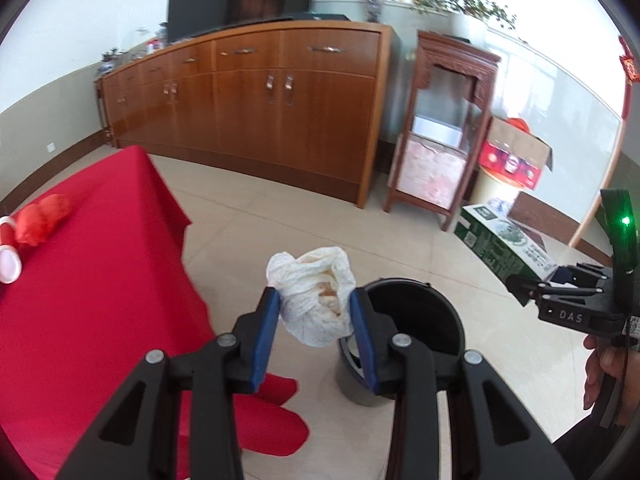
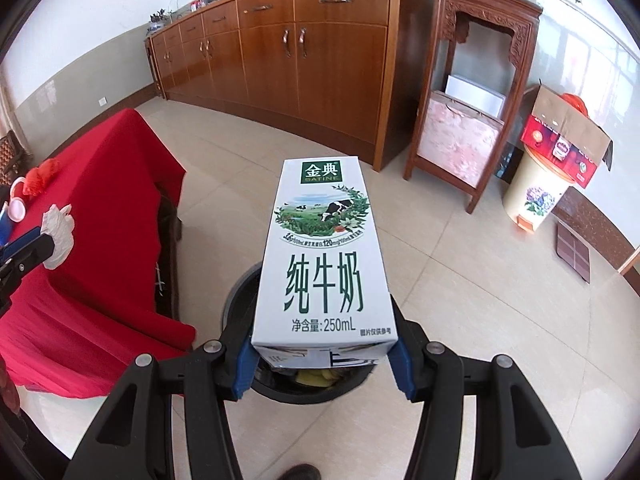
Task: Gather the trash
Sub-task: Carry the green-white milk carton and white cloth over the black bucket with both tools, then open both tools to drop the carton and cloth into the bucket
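Note:
My left gripper [image 1: 314, 320] is shut on a crumpled white tissue wad [image 1: 314, 296], held above the floor just left of the black trash bin [image 1: 416, 320]. It also shows in the right wrist view, where the tissue wad [image 2: 60, 236] hangs over the red table. My right gripper [image 2: 322, 356] is shut on a white and green milk carton [image 2: 324, 260], held directly over the black trash bin [image 2: 240, 300], which has yellow scraps inside. In the left wrist view the right gripper [image 1: 520, 284] holds the milk carton [image 1: 504, 240] at the far right.
A table with a red cloth [image 1: 80, 280] stands at left, with red crumpled items [image 1: 40, 220] and a white cup [image 1: 8, 264] on it. A long wooden sideboard [image 1: 260, 100], a carved wooden stand [image 1: 444, 120] and cardboard boxes [image 1: 516, 152] line the back wall.

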A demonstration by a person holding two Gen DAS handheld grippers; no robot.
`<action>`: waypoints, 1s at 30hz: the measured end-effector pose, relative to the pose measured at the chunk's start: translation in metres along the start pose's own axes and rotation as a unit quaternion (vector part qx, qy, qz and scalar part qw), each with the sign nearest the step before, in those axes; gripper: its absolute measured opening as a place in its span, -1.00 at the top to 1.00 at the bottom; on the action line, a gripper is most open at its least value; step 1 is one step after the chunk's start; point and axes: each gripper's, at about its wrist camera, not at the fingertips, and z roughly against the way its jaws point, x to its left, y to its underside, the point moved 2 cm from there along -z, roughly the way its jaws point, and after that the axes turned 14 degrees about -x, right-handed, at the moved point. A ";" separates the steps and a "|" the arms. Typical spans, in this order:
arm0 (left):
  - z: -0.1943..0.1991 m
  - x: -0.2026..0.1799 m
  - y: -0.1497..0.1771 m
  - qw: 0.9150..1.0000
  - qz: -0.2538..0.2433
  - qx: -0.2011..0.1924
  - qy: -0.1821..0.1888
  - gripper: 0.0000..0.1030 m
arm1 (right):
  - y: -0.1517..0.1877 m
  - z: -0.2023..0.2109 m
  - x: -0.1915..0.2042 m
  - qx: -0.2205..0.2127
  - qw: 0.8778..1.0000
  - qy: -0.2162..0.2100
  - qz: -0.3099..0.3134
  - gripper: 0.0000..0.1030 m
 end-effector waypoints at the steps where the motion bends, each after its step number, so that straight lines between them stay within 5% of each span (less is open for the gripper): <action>1: -0.003 -0.004 0.001 1.000 0.000 0.003 0.005 0.26 | 0.002 -0.002 -0.005 0.004 1.000 0.001 0.003 -0.10; 21: -0.079 -0.058 0.047 0.994 -0.026 0.087 0.058 0.26 | 0.055 -0.069 -0.033 0.088 0.995 -0.007 0.051 -0.10; 30: -0.122 -0.069 0.086 0.981 0.009 0.166 0.099 0.26 | 0.088 -0.112 -0.030 0.147 0.982 -0.049 0.103 -0.11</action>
